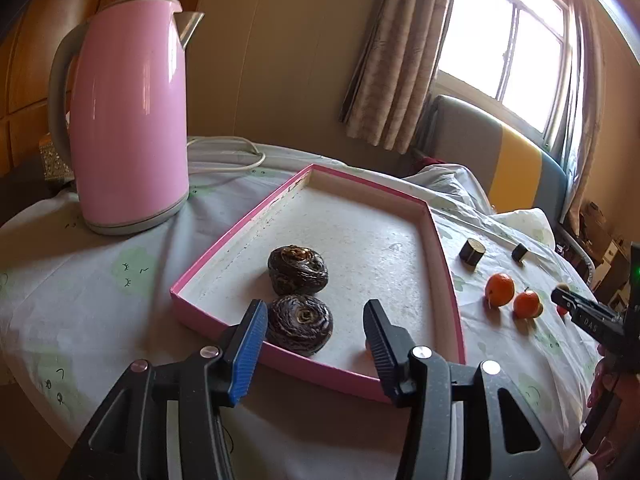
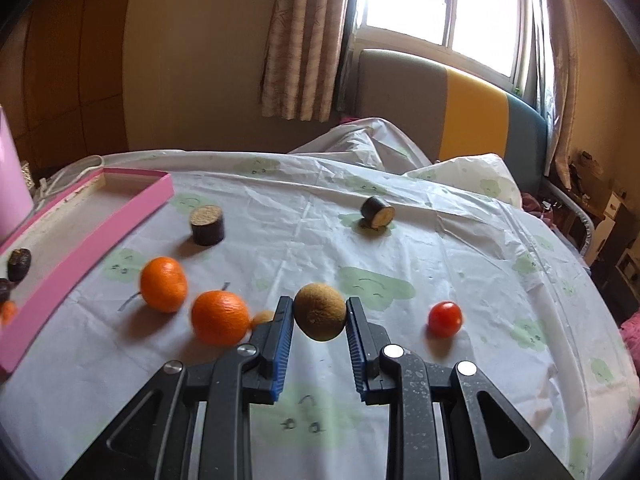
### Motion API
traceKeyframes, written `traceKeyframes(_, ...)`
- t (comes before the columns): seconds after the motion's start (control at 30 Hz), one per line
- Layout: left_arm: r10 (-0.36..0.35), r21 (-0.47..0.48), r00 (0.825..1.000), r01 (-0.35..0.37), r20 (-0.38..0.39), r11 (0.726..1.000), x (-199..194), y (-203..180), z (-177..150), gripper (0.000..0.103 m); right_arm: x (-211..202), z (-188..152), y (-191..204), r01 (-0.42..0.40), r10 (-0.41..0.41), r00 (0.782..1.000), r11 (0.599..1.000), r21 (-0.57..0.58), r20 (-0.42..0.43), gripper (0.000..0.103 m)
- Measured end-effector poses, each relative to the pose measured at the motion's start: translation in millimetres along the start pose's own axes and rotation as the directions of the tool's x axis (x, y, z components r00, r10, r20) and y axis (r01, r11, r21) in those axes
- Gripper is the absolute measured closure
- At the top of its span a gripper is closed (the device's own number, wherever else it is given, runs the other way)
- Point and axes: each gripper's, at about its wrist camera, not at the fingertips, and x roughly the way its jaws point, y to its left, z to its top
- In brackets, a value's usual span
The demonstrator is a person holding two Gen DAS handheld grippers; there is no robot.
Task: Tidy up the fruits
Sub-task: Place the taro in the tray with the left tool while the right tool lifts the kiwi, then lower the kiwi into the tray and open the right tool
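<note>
— Right gripper [image 2: 320, 320] is clamped on a fuzzy brown kiwi [image 2: 320, 317], held just above the cloth, right of two oranges [image 2: 219, 317].
— Left gripper [image 1: 316, 320] hangs spread wide over the near edge of the pink tray [image 1: 224, 236].

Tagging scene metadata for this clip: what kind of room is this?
Probably a bedroom at home, not a lab. An upholstered headboard stands under a curtained window, a pillow lies before it, and a pink electric kettle sits on the table's cartoon-print plastic cover.
</note>
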Motion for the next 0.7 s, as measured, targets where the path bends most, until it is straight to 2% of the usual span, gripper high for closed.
traceKeyframes(0.13,0.002,-0.006,0.999,-0.002,0.032,1.000,-6.9,3.7,-1.1,0.052,-20.3,6.9,37.4,-0.126,0.126,0.992,0.992,0.000,0.029,0.076)
traceKeyframes(0.3,0.026,-0.021,0.999,-0.025,0.028,0.999,-8.5,13.4,-8.3,0.052,-31.2,13.5,96.9,-0.292,0.292,0.956,0.956,-0.025,0.016,0.076)
traceKeyframes(0.37,0.034,-0.020,0.999,-0.033,0.034,0.999,-9.6,16.3,-9.3,0.052,-31.7,13.7,122.7,-0.335,0.335,0.942,0.941,-0.052,-0.001,0.076)
traceKeyframes(0.53,0.033,-0.017,0.998,-0.032,0.061,0.999,-15.7,22.0,-8.9,0.052,-23.4,11.5,179.5,-0.394,0.389,0.919,0.910,-0.127,-0.059,0.076)
traceKeyframes(0.7,0.013,-0.009,0.998,-0.013,0.062,1.000,-16.4,23.5,-9.3,0.052,-4.4,7.9,209.6,-0.398,0.382,0.916,0.906,-0.145,-0.127,0.076)
